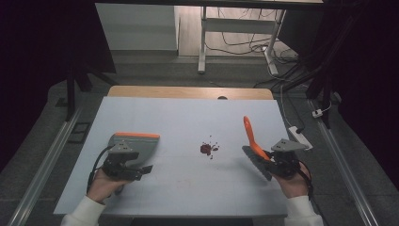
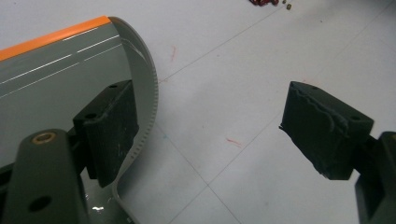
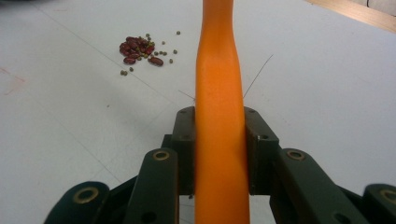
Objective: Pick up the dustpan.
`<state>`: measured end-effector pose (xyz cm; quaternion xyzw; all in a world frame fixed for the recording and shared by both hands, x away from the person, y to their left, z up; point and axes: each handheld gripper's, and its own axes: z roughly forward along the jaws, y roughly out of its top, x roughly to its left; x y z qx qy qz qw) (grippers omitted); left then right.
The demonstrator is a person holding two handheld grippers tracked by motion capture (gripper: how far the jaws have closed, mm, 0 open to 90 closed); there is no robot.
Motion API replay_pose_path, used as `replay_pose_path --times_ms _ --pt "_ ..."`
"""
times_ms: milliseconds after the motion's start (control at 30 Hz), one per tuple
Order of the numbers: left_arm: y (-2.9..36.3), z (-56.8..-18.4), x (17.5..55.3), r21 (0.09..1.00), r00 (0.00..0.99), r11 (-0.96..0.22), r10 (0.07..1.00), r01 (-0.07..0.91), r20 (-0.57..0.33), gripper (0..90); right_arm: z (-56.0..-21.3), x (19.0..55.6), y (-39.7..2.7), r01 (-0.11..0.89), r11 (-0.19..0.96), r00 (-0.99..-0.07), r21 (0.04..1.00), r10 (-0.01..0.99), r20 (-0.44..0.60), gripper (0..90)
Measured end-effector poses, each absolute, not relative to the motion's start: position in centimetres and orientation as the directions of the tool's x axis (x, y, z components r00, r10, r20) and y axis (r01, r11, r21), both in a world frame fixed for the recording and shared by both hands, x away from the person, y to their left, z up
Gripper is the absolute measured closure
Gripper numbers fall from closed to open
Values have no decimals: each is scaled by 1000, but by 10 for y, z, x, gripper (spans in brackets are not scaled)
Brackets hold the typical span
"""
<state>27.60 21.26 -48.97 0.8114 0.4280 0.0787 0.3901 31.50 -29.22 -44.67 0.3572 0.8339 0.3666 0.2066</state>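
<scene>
A grey dustpan (image 1: 136, 143) with an orange front edge lies on the left of the white table (image 1: 179, 117). My left gripper (image 1: 142, 170) is at its near side and stands open. In the left gripper view the dustpan's (image 2: 60, 70) curved rim runs just inside the left finger (image 2: 109, 130), and the other finger is far off over bare table. My right gripper (image 1: 270, 157) is shut on the orange handle of a brush (image 1: 251, 134), whose dark bristle head hangs toward the table. The handle (image 3: 218, 70) rises between the closed jaws. A small pile of red and green beans (image 1: 207, 149) lies between the two grippers.
A wooden strip (image 1: 188, 92) borders the table's far edge. A white power strip (image 1: 301, 136) lies off the right edge, beyond the brush. Desk legs and cables stand on the floor behind. The beans (image 3: 137, 49) lie ahead and left of the brush handle.
</scene>
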Motion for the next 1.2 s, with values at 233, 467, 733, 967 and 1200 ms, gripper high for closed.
replay_pose_path --times_ms 233,467,733,967,1200 --pt "211 -488 276 681 604 -334 771 652 -201 193 -445 315 -293 451 463 -652 763 754 -73 702" --pt "209 -473 277 684 569 -293 794 668 -215 194 -442 314 -296 444 449 -651 775 756 -66 702" --pt "207 -469 281 646 488 -252 846 720 -214 198 -444 314 -295 444 453 -660 773 749 -61 702" --pt "214 -469 279 609 446 -257 877 750 -179 202 -445 315 -292 444 464 -663 767 746 -68 702" --pt "228 -467 275 567 370 -188 902 802 -224 199 -449 315 -287 446 479 -670 756 738 -73 702"
